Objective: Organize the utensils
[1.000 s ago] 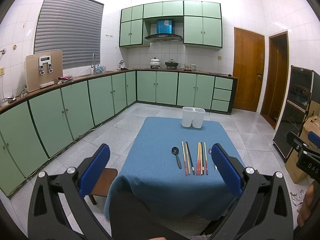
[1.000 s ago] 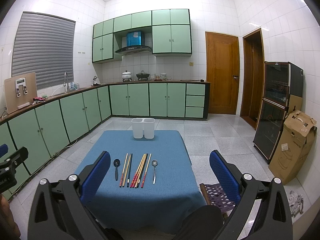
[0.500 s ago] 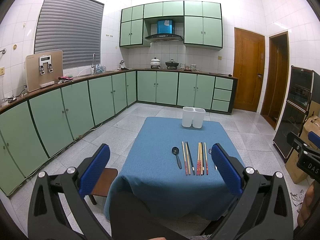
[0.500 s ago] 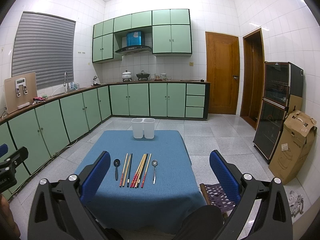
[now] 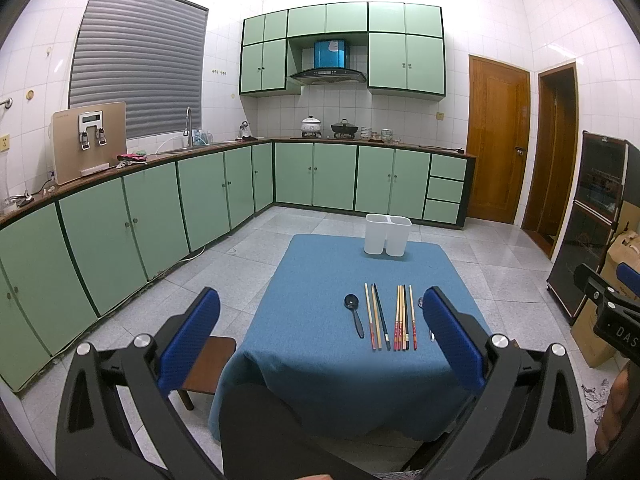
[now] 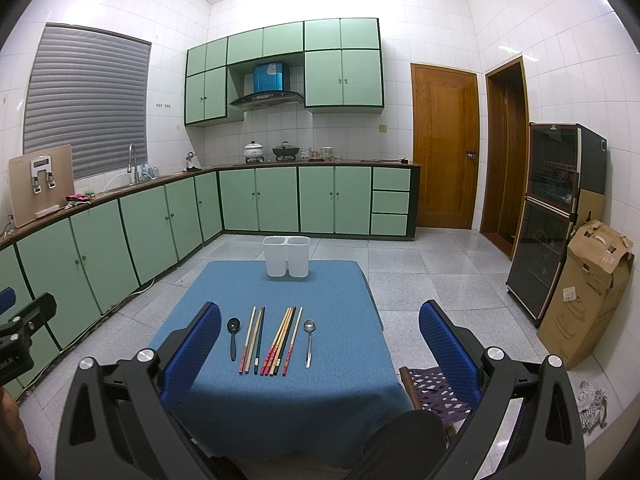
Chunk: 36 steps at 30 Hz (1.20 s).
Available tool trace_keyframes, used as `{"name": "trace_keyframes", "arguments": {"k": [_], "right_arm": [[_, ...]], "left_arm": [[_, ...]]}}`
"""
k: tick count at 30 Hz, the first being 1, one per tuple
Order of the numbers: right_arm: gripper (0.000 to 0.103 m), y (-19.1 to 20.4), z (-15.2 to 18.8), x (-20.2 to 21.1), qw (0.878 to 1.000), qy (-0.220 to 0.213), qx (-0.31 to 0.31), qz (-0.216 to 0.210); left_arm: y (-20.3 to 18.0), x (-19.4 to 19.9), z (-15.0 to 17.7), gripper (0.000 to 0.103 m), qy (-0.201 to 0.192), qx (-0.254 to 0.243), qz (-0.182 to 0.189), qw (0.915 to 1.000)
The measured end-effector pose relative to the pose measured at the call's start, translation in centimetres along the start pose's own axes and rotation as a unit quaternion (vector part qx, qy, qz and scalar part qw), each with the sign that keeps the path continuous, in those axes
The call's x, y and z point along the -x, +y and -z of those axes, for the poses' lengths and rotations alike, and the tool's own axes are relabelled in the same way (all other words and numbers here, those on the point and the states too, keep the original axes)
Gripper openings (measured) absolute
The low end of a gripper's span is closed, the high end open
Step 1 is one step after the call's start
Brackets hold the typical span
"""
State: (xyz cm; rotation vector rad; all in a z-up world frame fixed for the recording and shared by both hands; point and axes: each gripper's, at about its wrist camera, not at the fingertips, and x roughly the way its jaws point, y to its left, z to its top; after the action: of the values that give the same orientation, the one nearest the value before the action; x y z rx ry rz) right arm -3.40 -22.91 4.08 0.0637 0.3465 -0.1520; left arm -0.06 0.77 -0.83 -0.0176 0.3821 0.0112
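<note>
A blue-clothed table (image 5: 320, 360) (image 6: 328, 380) holds a row of utensils: a black spoon (image 5: 355, 314) (image 6: 233, 334), several chopsticks (image 5: 390, 316) (image 6: 270, 338) and a metal spoon (image 6: 308, 340), half hidden behind my finger in the left wrist view (image 5: 421, 302). A white two-compartment holder (image 5: 387, 235) (image 6: 286, 256) stands at the table's far edge. My left gripper (image 5: 320, 332) and right gripper (image 6: 320, 340) are both open and empty, held above the near side of the table, well short of the utensils.
Green kitchen cabinets (image 5: 160, 208) run along the left and back walls. A small wooden stool (image 5: 208, 364) stands left of the table and a patterned stool (image 6: 434, 390) right of it. A cardboard box (image 6: 592, 292) and a dark cabinet (image 6: 556, 224) stand at the right.
</note>
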Motion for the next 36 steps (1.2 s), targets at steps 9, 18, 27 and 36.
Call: {"name": "trace_keyframes", "arguments": {"k": [9, 18, 27, 36], "right_arm": [[0.097, 0.1, -0.1, 0.0, 1.0, 0.0, 0.0, 0.0], [0.097, 0.5, 0.8, -1.4, 1.0, 0.009, 0.001, 0.003], [0.097, -0.2, 3.6, -8.8, 0.997, 0.072, 0.007, -0.001], [0.073, 0.7, 8.3, -19.8, 0.987, 0.159, 0.018, -0.031]], "left_arm": [[0.0, 0.0, 0.0, 0.098, 0.0, 0.0, 0.0, 1.0], [0.2, -2.2, 0.9, 0.098, 0.021, 0.002, 0.014, 0.9997], [0.2, -9.7, 3.3, 0.098, 0.076, -0.002, 0.027, 0.9967], [-0.2, -21.3, 7.0, 0.098, 0.135, -0.004, 0.043, 0.9899]]}}
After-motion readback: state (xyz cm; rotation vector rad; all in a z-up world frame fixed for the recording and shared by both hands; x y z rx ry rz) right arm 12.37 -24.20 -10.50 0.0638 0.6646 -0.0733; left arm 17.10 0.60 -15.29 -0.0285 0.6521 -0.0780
